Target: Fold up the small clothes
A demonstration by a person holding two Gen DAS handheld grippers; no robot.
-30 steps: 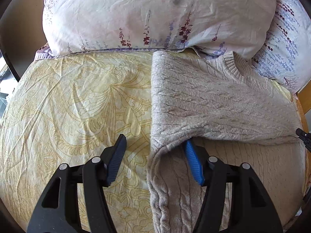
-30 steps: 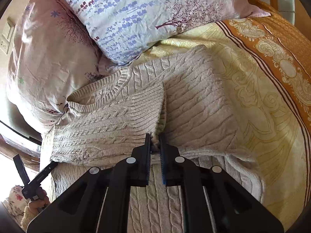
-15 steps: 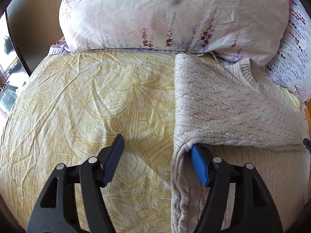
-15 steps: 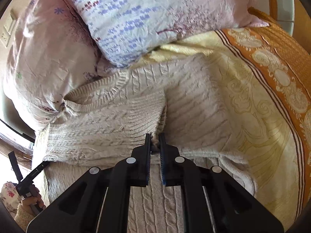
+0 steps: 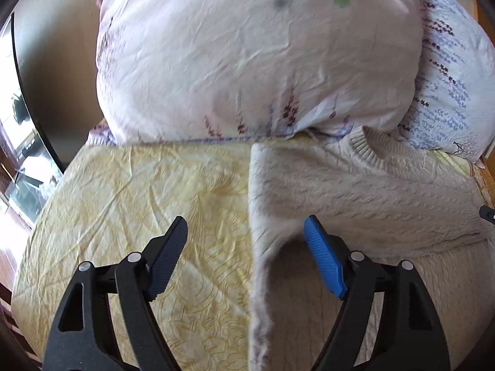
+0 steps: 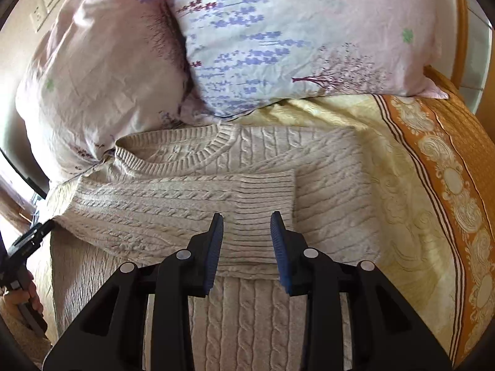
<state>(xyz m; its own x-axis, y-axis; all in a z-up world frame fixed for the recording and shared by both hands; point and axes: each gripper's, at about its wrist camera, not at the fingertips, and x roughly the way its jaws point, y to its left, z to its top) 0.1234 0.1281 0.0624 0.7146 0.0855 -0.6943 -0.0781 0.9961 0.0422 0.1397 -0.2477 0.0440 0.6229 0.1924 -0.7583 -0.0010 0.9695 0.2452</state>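
Observation:
A beige cable-knit sweater (image 6: 263, 160) lies on the bed, collar toward the pillows. One sleeve (image 6: 185, 201) is folded across its chest, with the ribbed cuff (image 6: 263, 198) lying flat. My right gripper (image 6: 247, 235) is open and empty, just above the cuff. In the left wrist view the sweater (image 5: 355, 185) fills the right half. My left gripper (image 5: 244, 247) is wide open and empty, straddling the sweater's folded left edge (image 5: 252, 216). Its right fingertip (image 5: 318, 247) sits over the knit.
Two floral pillows (image 6: 294, 37) (image 5: 247, 61) lie at the head of the bed, touching the collar. The yellow patterned sheet (image 5: 139, 201) spreads to the left. An orange border (image 6: 448, 170) runs along the right side of the bed. A wall socket (image 6: 49, 3) is at upper left.
My right gripper has opened and let go of the sleeve cuff, which now lies flat across the chest. My left gripper has lifted and tilted up, still open.

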